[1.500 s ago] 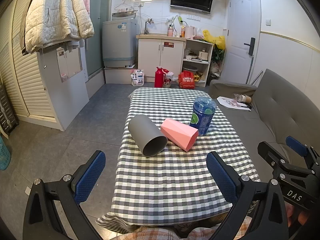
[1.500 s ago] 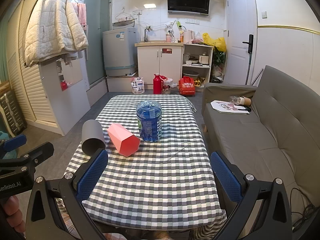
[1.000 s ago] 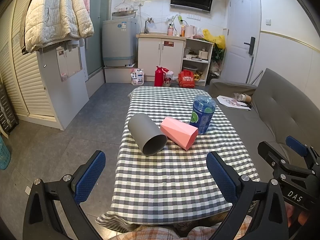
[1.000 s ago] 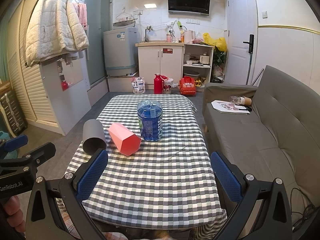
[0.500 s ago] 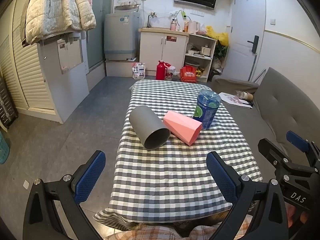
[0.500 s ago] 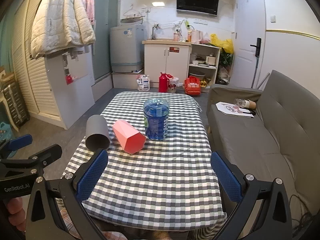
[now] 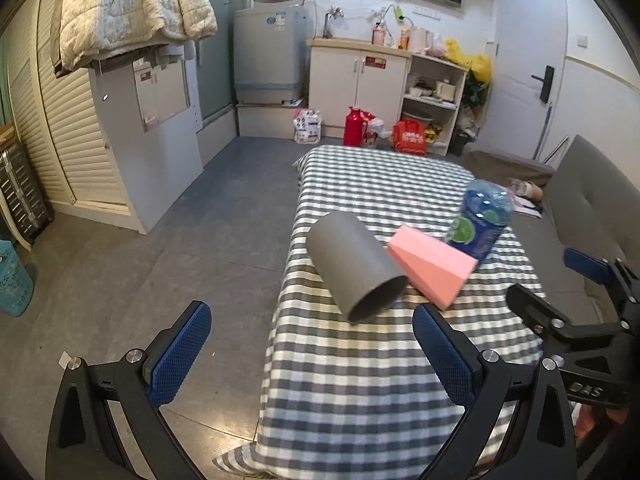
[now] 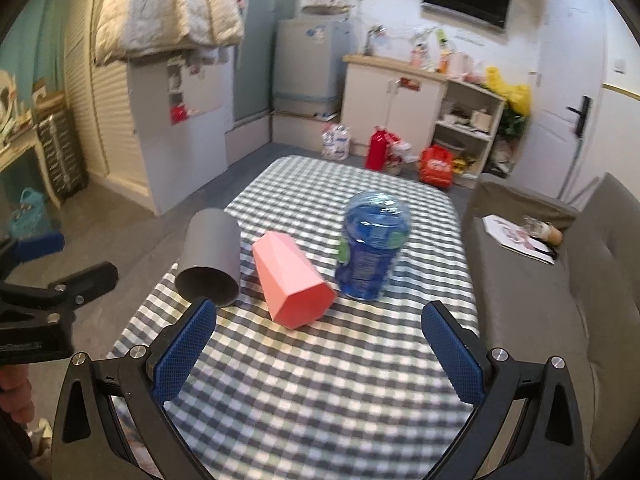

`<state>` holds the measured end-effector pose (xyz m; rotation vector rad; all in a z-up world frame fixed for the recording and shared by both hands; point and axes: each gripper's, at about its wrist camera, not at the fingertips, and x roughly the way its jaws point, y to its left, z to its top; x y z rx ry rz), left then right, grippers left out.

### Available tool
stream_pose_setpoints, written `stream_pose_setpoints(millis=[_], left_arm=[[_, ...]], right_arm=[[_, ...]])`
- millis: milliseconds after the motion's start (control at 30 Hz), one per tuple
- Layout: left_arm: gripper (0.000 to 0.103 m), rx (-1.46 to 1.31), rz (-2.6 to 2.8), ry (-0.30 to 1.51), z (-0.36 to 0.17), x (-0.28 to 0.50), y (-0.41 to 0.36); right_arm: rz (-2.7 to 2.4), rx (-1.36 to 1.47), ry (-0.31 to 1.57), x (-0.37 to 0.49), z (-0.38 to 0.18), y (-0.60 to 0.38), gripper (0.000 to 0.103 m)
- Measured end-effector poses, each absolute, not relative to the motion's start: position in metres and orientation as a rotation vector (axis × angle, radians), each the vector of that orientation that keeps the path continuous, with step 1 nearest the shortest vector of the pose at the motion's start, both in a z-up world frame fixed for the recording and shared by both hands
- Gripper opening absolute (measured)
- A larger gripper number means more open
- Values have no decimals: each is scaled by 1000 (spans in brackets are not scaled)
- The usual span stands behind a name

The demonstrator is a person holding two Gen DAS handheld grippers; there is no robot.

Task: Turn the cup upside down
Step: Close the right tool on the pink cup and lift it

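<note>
A grey cup [image 7: 354, 266] lies on its side on the checked tablecloth [image 7: 360, 380], its open mouth toward me; it also shows in the right wrist view [image 8: 210, 258]. A pink faceted cup [image 7: 430, 270] lies on its side beside it, also in the right wrist view [image 8: 292, 284]. My left gripper [image 7: 312, 346] is open and empty, in front of the grey cup near the table's left edge. My right gripper [image 8: 318, 342] is open and empty, just short of the pink cup.
A blue plastic bottle [image 8: 372, 244] stands upright right of the pink cup. A grey sofa [image 8: 580, 280] runs along the table's right side. Open floor [image 7: 140, 260] lies left of the table. Cabinets and a washing machine [image 7: 268, 60] stand at the back.
Both grippers have moved forward and tilted down toward the cups, which now look larger. The left gripper has swung left over the table's edge. Cups and bottle have not moved.
</note>
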<state>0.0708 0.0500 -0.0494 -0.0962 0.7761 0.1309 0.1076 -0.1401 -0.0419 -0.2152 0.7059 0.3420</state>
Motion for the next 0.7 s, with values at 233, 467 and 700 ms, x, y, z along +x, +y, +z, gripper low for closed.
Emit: stream_pose_setpoints(millis=[233,467,700], left_arm=[[103,-68,148,825,-76,90,53],[103,-96,138,886,-100,104,55],[103,-95,139,919,-107,107,56]], right_arm=[[395,-257,778,159,-81,-116,102],[422,-293,819,179,-110,-105,97],[417,-292,878,194,-128,-99,77]])
